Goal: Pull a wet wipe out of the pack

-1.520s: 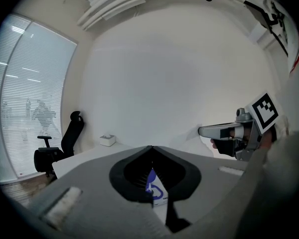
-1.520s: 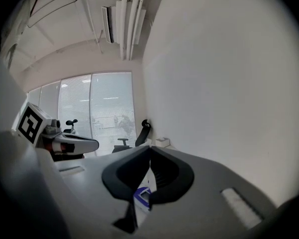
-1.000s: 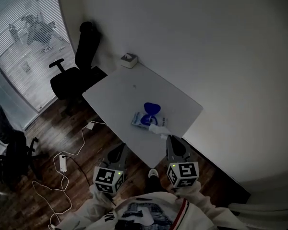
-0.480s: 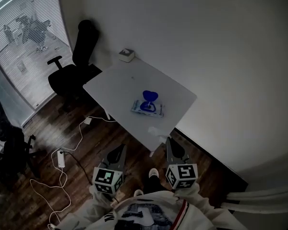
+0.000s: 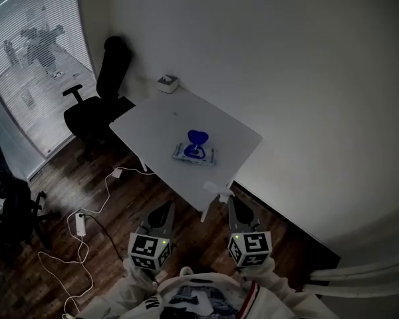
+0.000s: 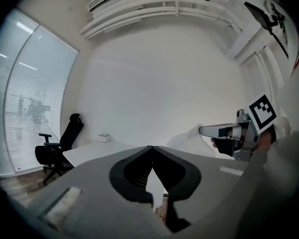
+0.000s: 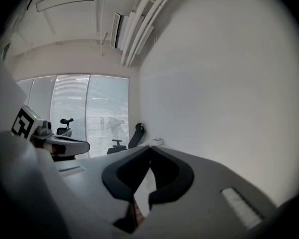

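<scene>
The pack lies flat near the middle of the white surface, with its blue lid standing open on the pack's far side. Whatever is printed on it is too small to read. The only clear markings are the black-and-white square patterns on the two marker cubes, left and right.

The right tongs are clenched on a wet wipe. It hangs white and crumpled at their tips, just off the near edge of the surface and well apart from the pack. The left tongs are clenched on nothing, out beyond that same near edge and level with the right pair.

Only the head view shows the pack, and with it the floor beside the surface, where a white cable and its adapter lie. The left gripper view shows its own jaws pressed tip to tip, and off to one side the right tongs with the wipe bunched at their ends. The right gripper view shows its jaws together, but the wipe cannot be made out there against the pale wall.

A small white box sits at the far corner of the surface. A black office chair stands just beside that end.
</scene>
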Motion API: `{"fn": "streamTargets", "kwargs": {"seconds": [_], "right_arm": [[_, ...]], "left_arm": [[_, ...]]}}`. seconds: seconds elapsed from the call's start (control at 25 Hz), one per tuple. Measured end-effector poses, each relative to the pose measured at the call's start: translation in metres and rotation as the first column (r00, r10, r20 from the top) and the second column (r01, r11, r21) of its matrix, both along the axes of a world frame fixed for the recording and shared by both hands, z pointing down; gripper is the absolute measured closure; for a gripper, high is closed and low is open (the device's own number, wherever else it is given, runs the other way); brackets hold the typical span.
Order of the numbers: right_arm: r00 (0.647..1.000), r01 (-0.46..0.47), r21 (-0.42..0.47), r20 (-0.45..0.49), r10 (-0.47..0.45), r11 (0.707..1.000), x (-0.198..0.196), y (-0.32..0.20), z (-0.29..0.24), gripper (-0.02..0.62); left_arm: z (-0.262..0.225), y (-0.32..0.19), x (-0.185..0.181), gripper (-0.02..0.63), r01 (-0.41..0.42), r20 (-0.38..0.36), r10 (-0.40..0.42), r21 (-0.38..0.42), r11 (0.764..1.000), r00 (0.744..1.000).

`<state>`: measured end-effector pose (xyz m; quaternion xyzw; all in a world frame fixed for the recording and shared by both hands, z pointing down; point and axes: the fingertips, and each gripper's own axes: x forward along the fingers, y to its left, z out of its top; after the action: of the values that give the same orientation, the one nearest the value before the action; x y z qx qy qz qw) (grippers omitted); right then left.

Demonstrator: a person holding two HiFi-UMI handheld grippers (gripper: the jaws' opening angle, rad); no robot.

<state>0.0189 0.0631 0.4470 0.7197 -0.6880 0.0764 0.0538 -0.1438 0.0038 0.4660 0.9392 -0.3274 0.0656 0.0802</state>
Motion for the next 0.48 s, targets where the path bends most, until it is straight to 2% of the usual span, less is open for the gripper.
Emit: {"fn": "streamTargets", "kwargs": {"seconds": [0.48], "right_arm": [[1.0, 0.029, 0.018, 0.009, -0.029, 0.999, 0.02, 0.031, -0.006, 0.589]], "left_arm": [[-0.003, 0.031, 0.029, 0.602, 0.008, 0.005, -0.009, 0.013, 1.0, 1.0]]}}
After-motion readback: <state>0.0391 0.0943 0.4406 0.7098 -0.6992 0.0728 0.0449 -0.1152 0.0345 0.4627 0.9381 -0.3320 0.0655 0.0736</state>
